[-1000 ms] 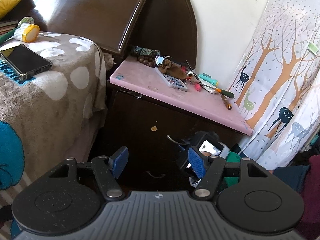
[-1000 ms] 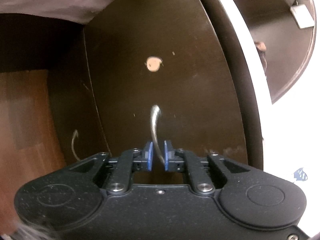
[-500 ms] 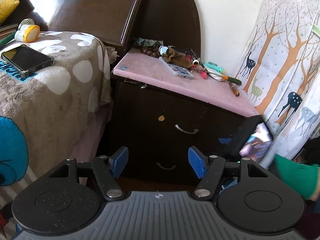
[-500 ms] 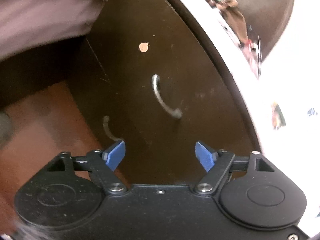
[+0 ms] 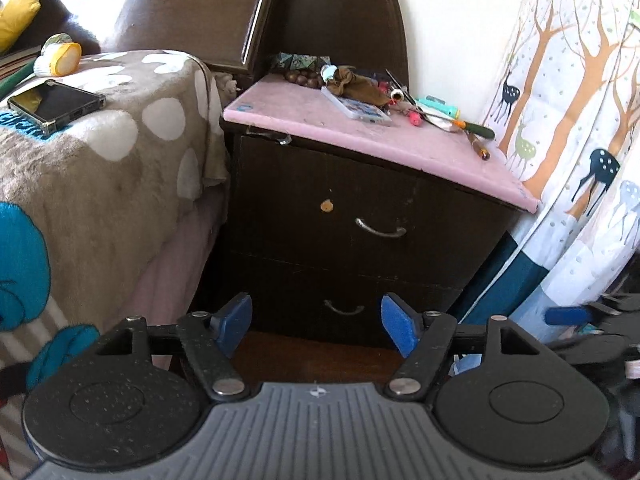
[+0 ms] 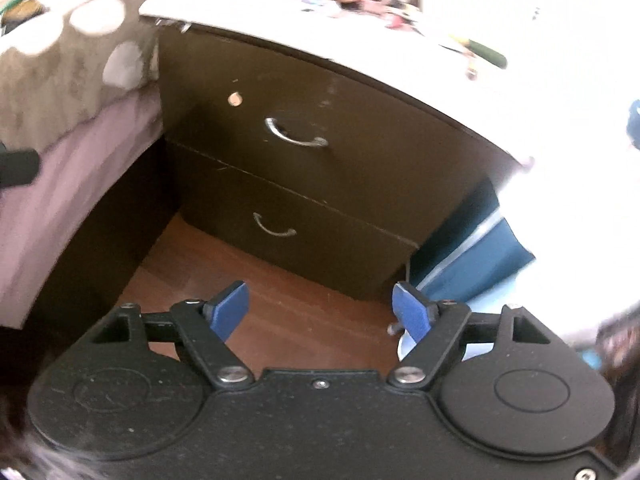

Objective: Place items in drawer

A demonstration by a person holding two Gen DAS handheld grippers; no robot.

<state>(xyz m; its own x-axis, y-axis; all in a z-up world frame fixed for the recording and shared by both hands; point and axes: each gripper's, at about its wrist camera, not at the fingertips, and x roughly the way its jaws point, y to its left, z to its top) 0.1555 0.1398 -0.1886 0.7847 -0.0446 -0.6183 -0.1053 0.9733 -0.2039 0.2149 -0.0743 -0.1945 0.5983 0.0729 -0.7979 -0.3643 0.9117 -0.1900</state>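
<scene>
A dark nightstand has two closed drawers. The upper drawer [image 5: 360, 204] carries a curved metal handle [image 5: 381, 229], the lower drawer [image 5: 340, 284] a smaller one [image 5: 344, 309]. Both show in the right wrist view too, upper handle [image 6: 295, 133] and lower handle [image 6: 274, 227]. Small items lie on the pink top [image 5: 360, 136]: a brown pouch [image 5: 354, 85], a flat case [image 5: 356, 108], pens [image 5: 452, 118]. My left gripper [image 5: 316, 322] is open and empty, well back from the drawers. My right gripper [image 6: 322, 310] is open and empty above the wooden floor; it also shows at the left wrist view's right edge [image 5: 568, 316].
A bed with a brown spotted blanket [image 5: 100, 152] stands left of the nightstand, with a phone [image 5: 56, 102] and a yellow-capped jar [image 5: 60, 56] on it. A deer-print curtain [image 5: 572, 120] hangs at the right. Brown wooden floor [image 6: 280, 304] lies before the drawers.
My right gripper let go of the upper drawer handle, opened wide and drew back from the nightstand. The left gripper also backed away and stayed open.
</scene>
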